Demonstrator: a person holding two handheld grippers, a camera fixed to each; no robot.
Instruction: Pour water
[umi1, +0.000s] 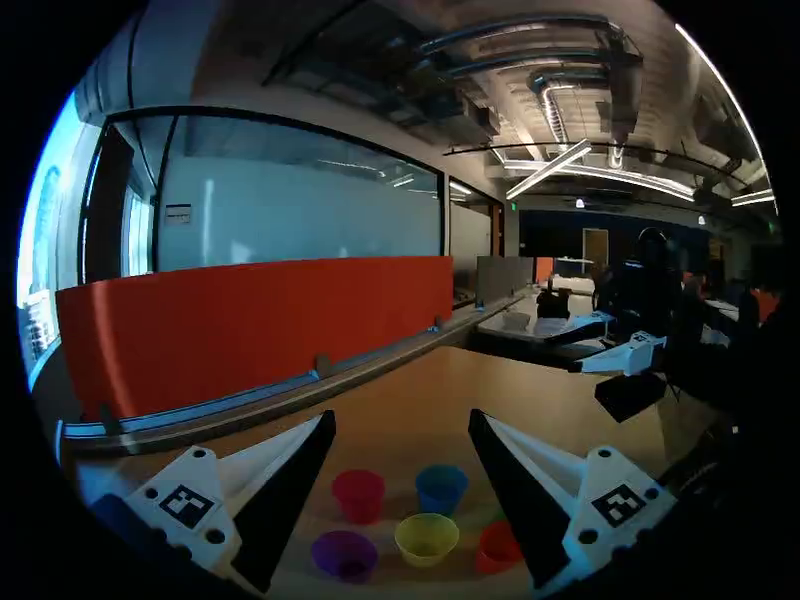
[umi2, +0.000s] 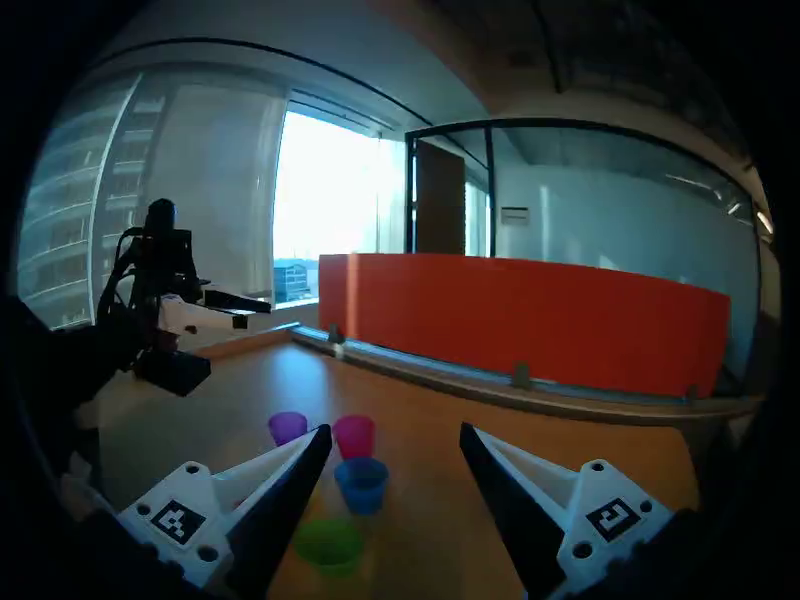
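Office: wood desk w/ orange divider, colored cups on it.

Left gripper view: a wooden table spans the lower centre. An orange partition stands along its far edge, at 9 o'clock. A grey rail runs along the partition's base. A glass wall rises behind the partition, with a small sign at 10 o'clock. Ceiling ducts run at 1 o'clock, with light strips below them. Right gripper view: a bright window sits at 11 o'clock.
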